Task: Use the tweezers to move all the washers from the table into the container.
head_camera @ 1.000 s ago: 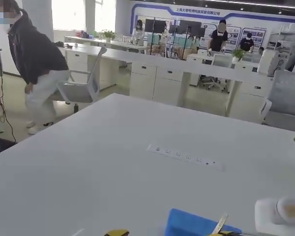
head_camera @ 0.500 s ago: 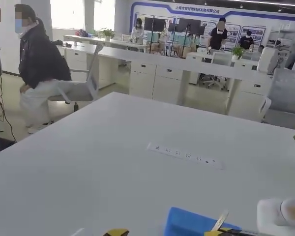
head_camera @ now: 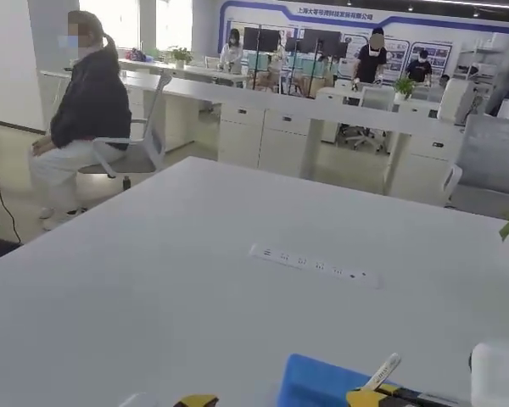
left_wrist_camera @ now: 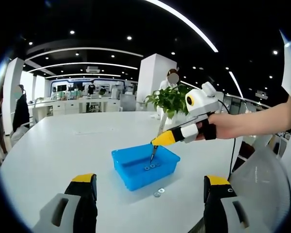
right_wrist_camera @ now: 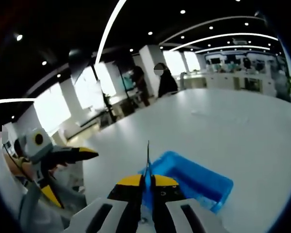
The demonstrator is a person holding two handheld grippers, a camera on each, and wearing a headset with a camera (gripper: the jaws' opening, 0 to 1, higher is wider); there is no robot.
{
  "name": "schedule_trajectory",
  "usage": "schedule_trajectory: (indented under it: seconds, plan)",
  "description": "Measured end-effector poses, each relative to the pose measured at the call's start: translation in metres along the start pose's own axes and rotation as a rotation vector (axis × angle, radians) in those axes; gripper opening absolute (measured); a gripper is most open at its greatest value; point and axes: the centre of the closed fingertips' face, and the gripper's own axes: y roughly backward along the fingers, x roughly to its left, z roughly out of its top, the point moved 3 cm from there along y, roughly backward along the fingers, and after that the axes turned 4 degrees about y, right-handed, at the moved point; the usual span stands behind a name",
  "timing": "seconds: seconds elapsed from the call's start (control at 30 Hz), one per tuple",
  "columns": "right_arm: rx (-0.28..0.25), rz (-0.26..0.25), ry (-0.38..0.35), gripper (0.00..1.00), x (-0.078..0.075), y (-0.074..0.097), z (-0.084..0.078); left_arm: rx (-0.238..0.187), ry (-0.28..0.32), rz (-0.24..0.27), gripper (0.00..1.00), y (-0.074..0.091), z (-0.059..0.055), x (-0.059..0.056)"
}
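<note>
Gripping tweezers (left_wrist_camera: 153, 154) in closed right gripper (left_wrist_camera: 161, 139) jaws, tip down inside blue container (left_wrist_camera: 131, 178), mid-frame, among washers (left_wrist_camera: 151, 166). Two more just below on tabletop (left_wrist_camera: 63, 145). Left gripper (left_wrist_camera: 150, 179) jaws wide, empty. Best to release low, then pinch rims.

In my left gripper view, bare table (left_wrist_camera: 58, 155) is free 9 to 11 o'clock; blue container (left_wrist_camera: 136, 178) blocks 12, my right gripper (left_wrist_camera: 161, 140) and tweezers (left_wrist_camera: 153, 152) over it from 2.
</note>
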Motion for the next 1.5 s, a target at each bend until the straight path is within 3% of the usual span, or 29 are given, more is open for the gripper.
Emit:
schedule_trajectory:
  seconds: [0.17, 0.37, 0.73, 1.1, 1.27, 1.43, 1.5]
  plan:
    - [0.015, 0.059, -0.017, 0.04, 0.021, -0.002, -0.008, 0.005, -0.003, -0.001, 0.93, 0.000, 0.000, 0.000]
    - [0.051, 0.088, -0.032, 0.04, 0.028, -0.006, -0.021, 0.004, -0.004, 0.000, 0.93, 0.000, 0.000, 0.000]
    - [0.205, 0.043, 0.033, 0.04, 0.020, -0.012, -0.056, 0.009, -0.006, -0.001, 0.93, 0.000, -0.001, 0.000]
    - [0.234, 0.035, 0.036, 0.04, 0.018, -0.015, -0.065, 0.015, -0.010, -0.002, 0.93, 0.000, -0.002, -0.001]
    - [0.250, 0.055, 0.103, 0.04, 0.025, -0.015, -0.068, 0.017, -0.012, -0.004, 0.93, 0.000, -0.003, -0.001]
    - [0.267, 0.083, 0.260, 0.04, 0.034, -0.016, -0.068, 0.017, -0.013, -0.001, 0.93, 0.000, -0.002, 0.000]
    - [0.274, 0.069, 0.290, 0.04, 0.033, -0.016, -0.068, 0.016, -0.012, 0.000, 0.93, 0.000, -0.002, 0.000]
